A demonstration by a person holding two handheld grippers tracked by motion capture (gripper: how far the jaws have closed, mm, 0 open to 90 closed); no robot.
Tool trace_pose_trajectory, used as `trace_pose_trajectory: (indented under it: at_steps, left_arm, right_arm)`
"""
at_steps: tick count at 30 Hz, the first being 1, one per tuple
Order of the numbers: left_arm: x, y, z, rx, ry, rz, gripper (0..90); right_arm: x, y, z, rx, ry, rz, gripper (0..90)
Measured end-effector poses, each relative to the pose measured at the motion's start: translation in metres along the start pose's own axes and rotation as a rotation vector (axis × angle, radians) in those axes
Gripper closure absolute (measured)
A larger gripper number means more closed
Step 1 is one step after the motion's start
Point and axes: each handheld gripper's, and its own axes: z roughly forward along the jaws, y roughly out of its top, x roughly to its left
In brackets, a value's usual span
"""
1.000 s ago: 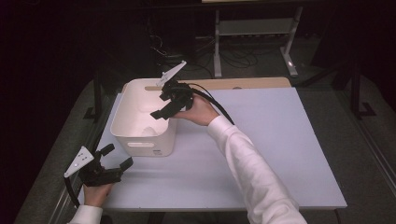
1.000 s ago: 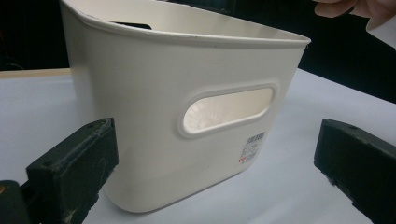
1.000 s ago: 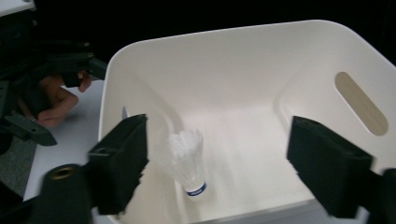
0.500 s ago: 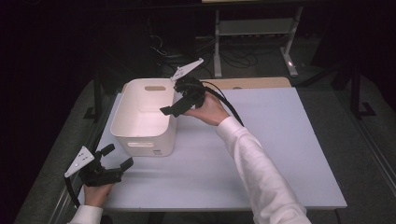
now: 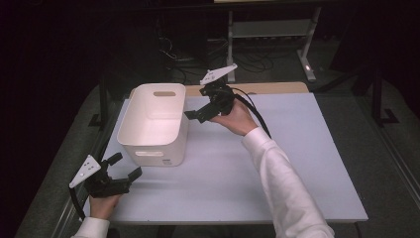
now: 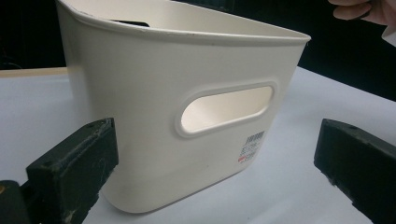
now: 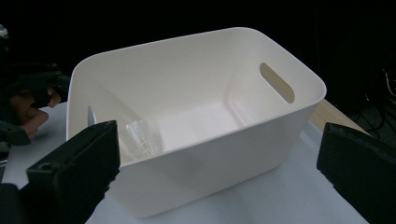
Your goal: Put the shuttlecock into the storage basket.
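Jaws spread wide and empty, having just been opening, the right gripper [image 5: 198,113] is drawing back from the white plastic bin [image 5: 154,148], where a clear ribbed item [image 7: 140,137] is lying. The left gripper [image 5: 121,168], also gaping empty, is waiting near the bin's handle slot [image 6: 226,107]. The drop looks done, so the next move likely calls for fetching another item.

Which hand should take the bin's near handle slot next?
Left. The left gripper sits open right before the bin, its handle slot between its fingers; the right gripper is beside the far rim.

high cam overhead, tong cams near bin [image 5: 153,124]
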Motion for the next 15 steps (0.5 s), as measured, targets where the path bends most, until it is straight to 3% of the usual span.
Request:
trace_pose_trajectory:
  at_steps: [3,6,15]
  left_arm:
    - [0.000,0.000,0.001,-0.004,-0.004,-0.001,0.0]
    - [-0.001,0.000,0.003,-0.005,-0.004,-0.005,0.0]
    - [-0.001,0.001,0.003,0.003,-0.003,0.003,0.0]
  right_arm:
    - [-0.003,-0.006,-0.006,-0.004,-0.008,0.007,0.0]
    - [-0.004,-0.011,-0.011,-0.021,-0.006,0.046,0.0]
    - [-0.008,-0.021,-0.027,-0.046,-0.020,0.052,0.0]
